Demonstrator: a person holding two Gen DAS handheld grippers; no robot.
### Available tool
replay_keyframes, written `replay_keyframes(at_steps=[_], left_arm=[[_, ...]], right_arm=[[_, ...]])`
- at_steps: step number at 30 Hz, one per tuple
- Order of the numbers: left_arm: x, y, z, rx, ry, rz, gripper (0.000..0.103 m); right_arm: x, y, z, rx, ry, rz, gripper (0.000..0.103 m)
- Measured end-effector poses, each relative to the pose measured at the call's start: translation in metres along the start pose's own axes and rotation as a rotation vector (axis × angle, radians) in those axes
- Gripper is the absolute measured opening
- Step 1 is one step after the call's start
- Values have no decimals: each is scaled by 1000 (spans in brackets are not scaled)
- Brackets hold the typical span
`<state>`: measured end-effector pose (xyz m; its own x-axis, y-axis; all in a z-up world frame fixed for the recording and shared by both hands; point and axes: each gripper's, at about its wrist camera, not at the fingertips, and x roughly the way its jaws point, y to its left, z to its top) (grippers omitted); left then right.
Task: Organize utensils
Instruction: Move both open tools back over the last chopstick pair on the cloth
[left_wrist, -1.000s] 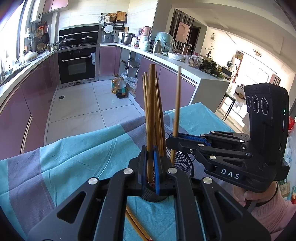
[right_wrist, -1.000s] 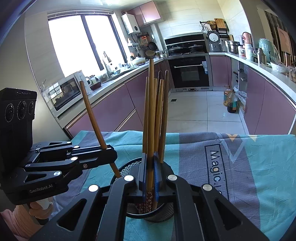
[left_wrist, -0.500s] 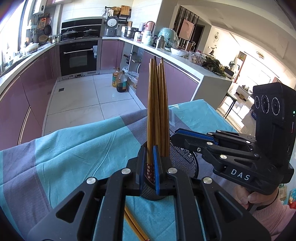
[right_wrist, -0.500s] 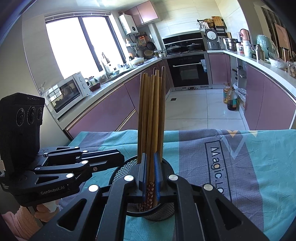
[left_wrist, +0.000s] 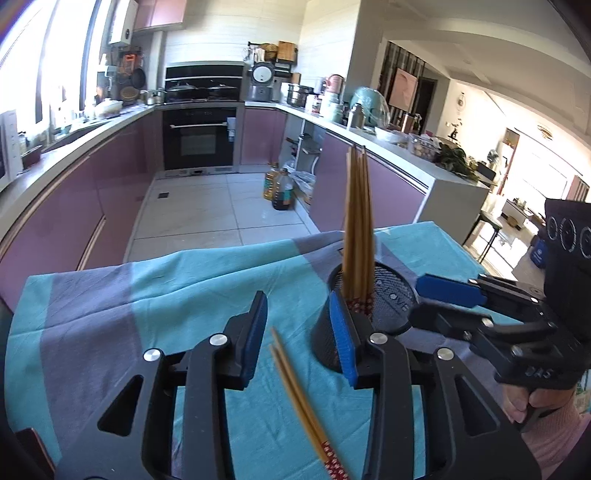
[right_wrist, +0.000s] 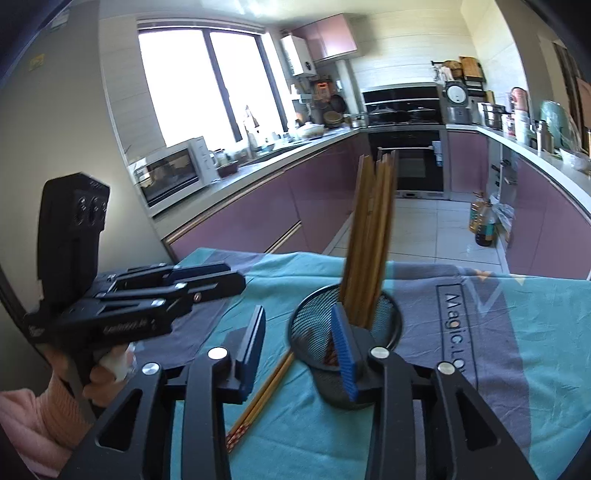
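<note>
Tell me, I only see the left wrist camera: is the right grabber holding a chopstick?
Observer: No. The right gripper has its jaws opening with nothing between the pads. The chopsticks stand in the mesh holder.
Operator: Is there writing on the cloth?
Observer: Yes, "Magic" is printed on the tablecloth, right of the holder.
Operator: Who holds my grabber?
Observer: A hand in a pink sleeve holds the left gripper. Its jaws are opening too, and they are empty.
</note>
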<state>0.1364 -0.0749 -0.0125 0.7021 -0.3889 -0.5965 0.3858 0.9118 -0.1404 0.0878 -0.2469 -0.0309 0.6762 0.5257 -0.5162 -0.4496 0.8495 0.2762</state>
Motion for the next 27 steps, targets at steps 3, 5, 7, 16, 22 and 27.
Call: replay_keyframes(at_steps=[3, 5, 7, 16, 22, 27], left_arm=[[-10, 10, -13, -19, -9, 40, 42], [-16, 19, -25, -38, -5, 58, 46], [-20, 21, -37, -39, -3, 78, 47], [-22, 29, -75, -48, 37, 165, 55], [-21, 27, -84, -43, 46, 189, 55], [-20, 28, -89, -53, 57, 187, 56]], right_arm=[[6, 10, -15, -14, 41, 21, 41], [12, 15, -23, -15, 69, 31, 44], [21, 19, -31, -12, 103, 40, 44], [60, 32, -69, 18, 244, 46, 45], [65, 39, -78, 10, 266, 23, 45], [71, 42, -82, 1, 283, 2, 45]])
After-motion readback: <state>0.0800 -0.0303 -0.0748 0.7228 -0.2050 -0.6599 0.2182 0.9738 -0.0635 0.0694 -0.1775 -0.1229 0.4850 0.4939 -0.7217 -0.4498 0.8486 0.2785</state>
